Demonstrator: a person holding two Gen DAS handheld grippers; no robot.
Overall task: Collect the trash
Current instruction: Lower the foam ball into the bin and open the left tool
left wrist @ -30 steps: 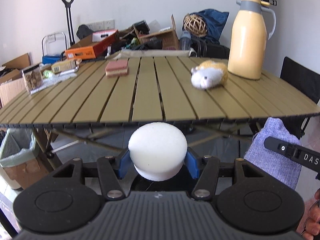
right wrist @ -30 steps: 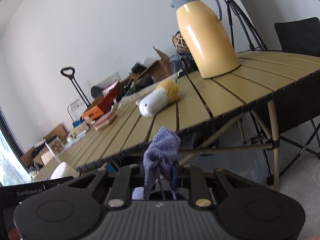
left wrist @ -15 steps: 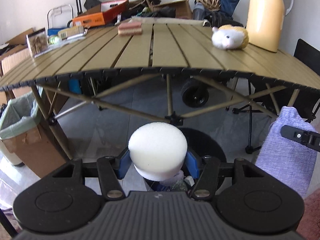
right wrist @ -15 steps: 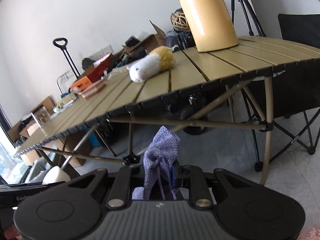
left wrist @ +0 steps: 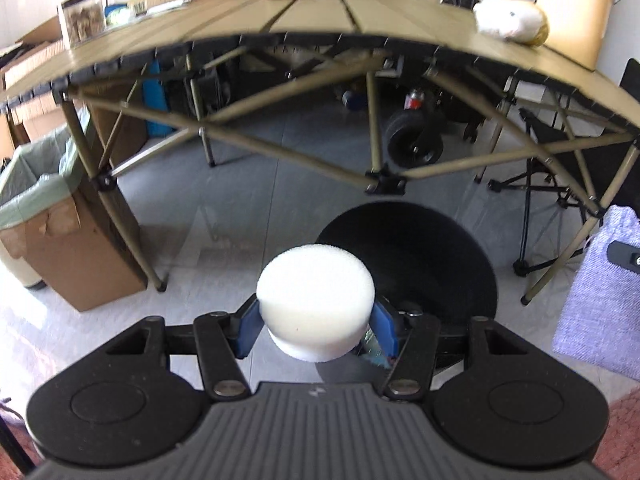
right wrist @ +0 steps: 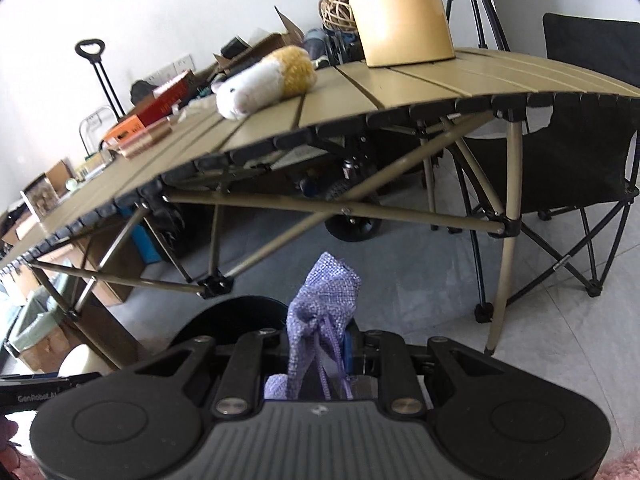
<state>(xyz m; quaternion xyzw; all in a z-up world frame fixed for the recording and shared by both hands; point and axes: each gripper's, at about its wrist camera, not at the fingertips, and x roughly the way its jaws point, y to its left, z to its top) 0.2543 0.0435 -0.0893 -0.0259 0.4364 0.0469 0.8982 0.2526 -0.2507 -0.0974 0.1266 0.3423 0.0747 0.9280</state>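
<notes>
Left claw (left wrist: 316, 330) tilts steeply down toward the floor, its blue pads (left wrist: 246, 326) pinching a round white foam puck (left wrist: 315, 299) by its sides. Right behind the puck sits the round black bin (left wrist: 424, 256), its dark mouth open on the grey tiled floor (left wrist: 256, 200), just in front of the slatted olive folding bench (left wrist: 360, 20). Right claw (right wrist: 320, 354) angles down more gently, jaws squeezed tight on a small lilac woven drawstring pouch (right wrist: 322, 308) that stands up between them; the bin's rim shows just left of it. In the left view the pouch hangs at the right edge, beside the bin. Open floor lies left of the bin, up to a lined cardboard box (left wrist: 68, 240). Beyond, the bench's front edge and crossed legs overhang; a plush hamster (right wrist: 264, 82) lies on top.
</notes>
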